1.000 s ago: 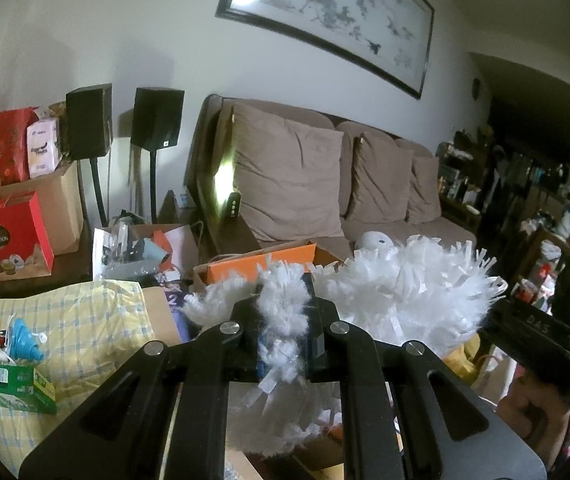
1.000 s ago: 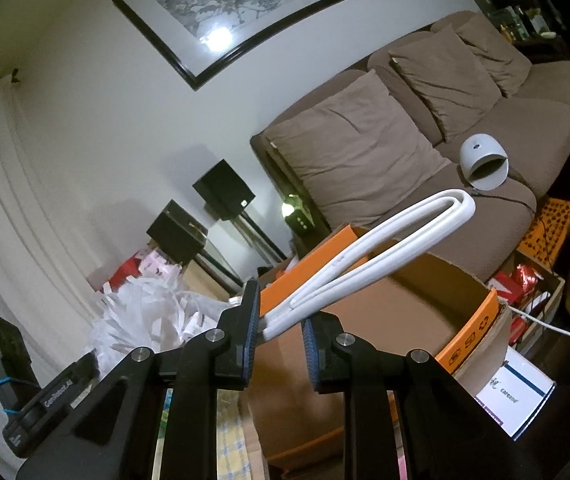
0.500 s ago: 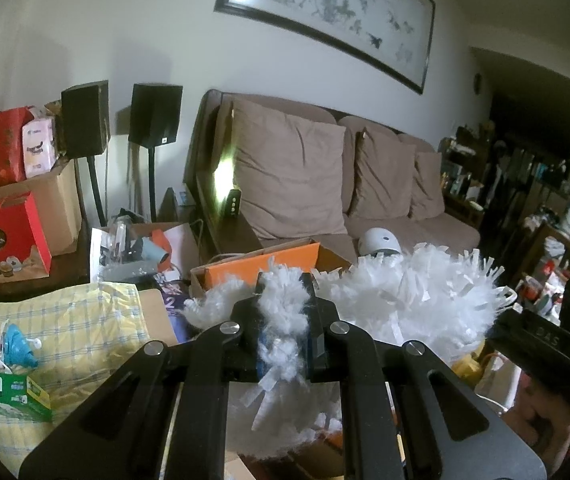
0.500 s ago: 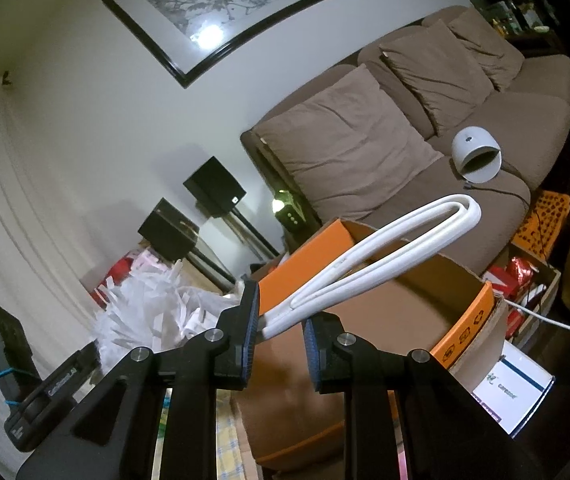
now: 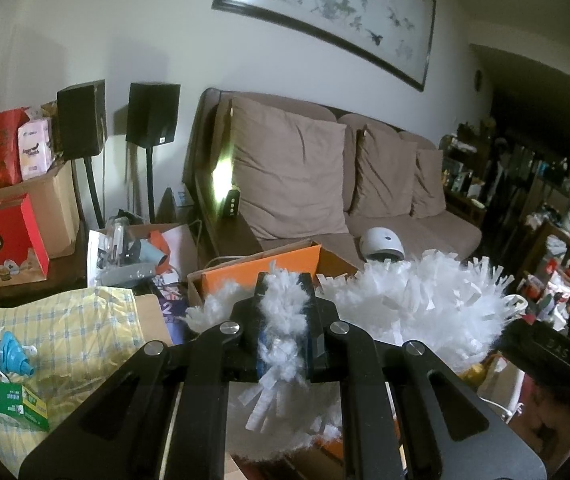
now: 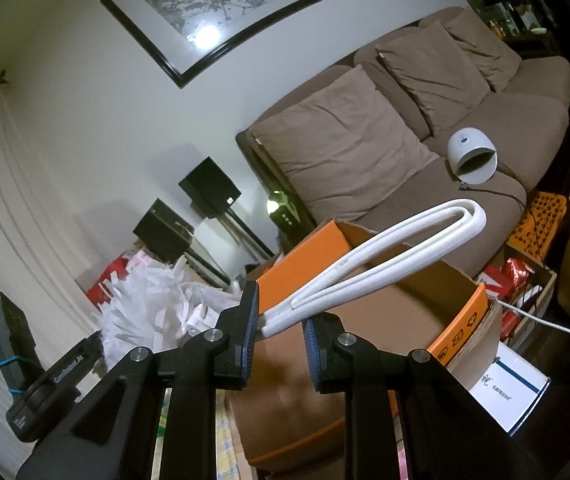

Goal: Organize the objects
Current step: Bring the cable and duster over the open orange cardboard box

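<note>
So we've got our left gripper [image 5: 283,308] clamped tight on a fluffy white duster [image 5: 413,312], with strands squished between the pads and the big shredded head puffing out toward 2 o'clock in the left wrist view. Our right gripper [image 6: 279,332] is pinching the other end of it, the white looped handle [image 6: 385,256], which sticks out toward 1 o'clock from the fingertips, held up over the open orange cardboard box [image 6: 461,332]. In the right wrist view the duster head [image 6: 153,308] shows at about 9 o'clock, right beside the other gripper's body. The box sits just in front of the brown sofa [image 5: 425,236], and a white dome-shaped gadget [image 6: 473,156] rests on the seat cushion behind it, around 1 o'clock. Off at 9 o'clock in the left view there's a yellow checked cloth [image 5: 73,332] with a green box [image 5: 5,400] on it, and two black speakers [image 5: 153,114] on stands up at 11.
</note>
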